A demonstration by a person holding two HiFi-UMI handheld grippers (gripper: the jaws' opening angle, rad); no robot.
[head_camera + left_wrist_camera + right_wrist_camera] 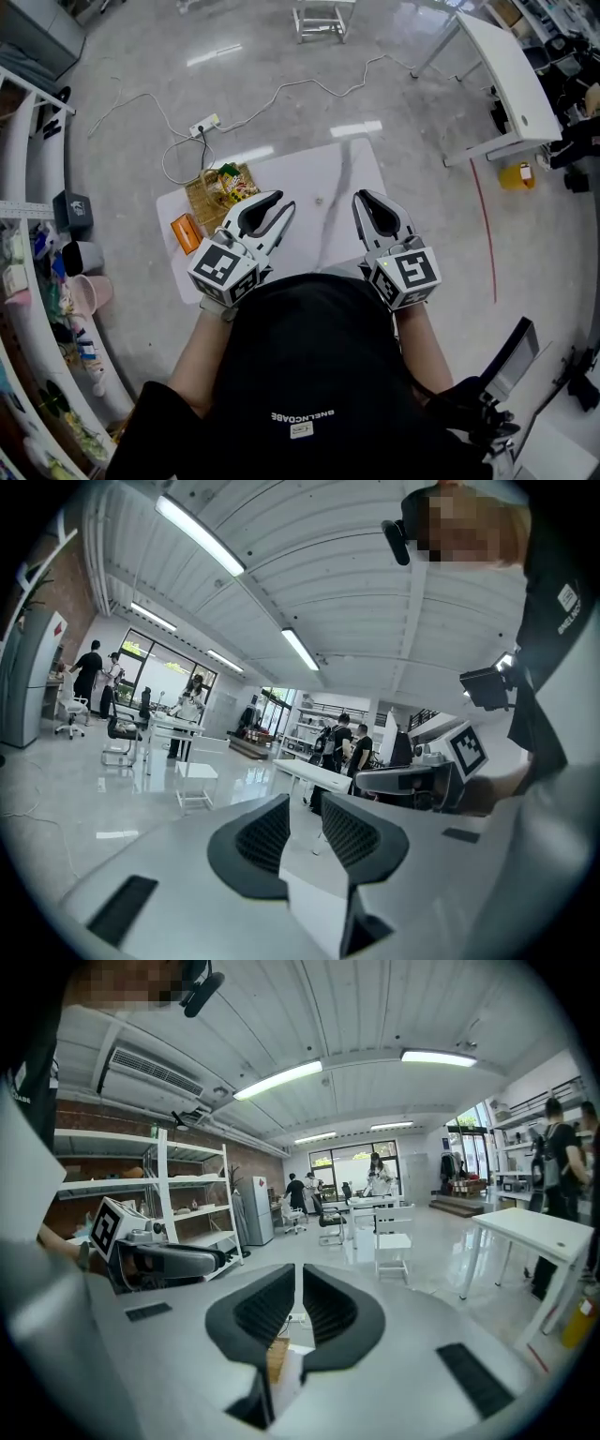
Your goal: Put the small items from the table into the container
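Your left tongs (pixel 281 200) are open a crack, your right tongs (pixel 362 197) almost shut, both empty, so you may bump the small item (pixel 319 200) between them, not carry it to the basket (pixel 199 202) by the left.

Site where I stood: an open lab-workshop. I logged a polished grey floor (pixel 131 56), white worktables (pixel 539 1227), steel shelving (pixel 159 1194), ceiling strip lights (pixel 197 534), a power strip (pixel 204 124) on the floor, and people (pixel 340 742) among the benches.
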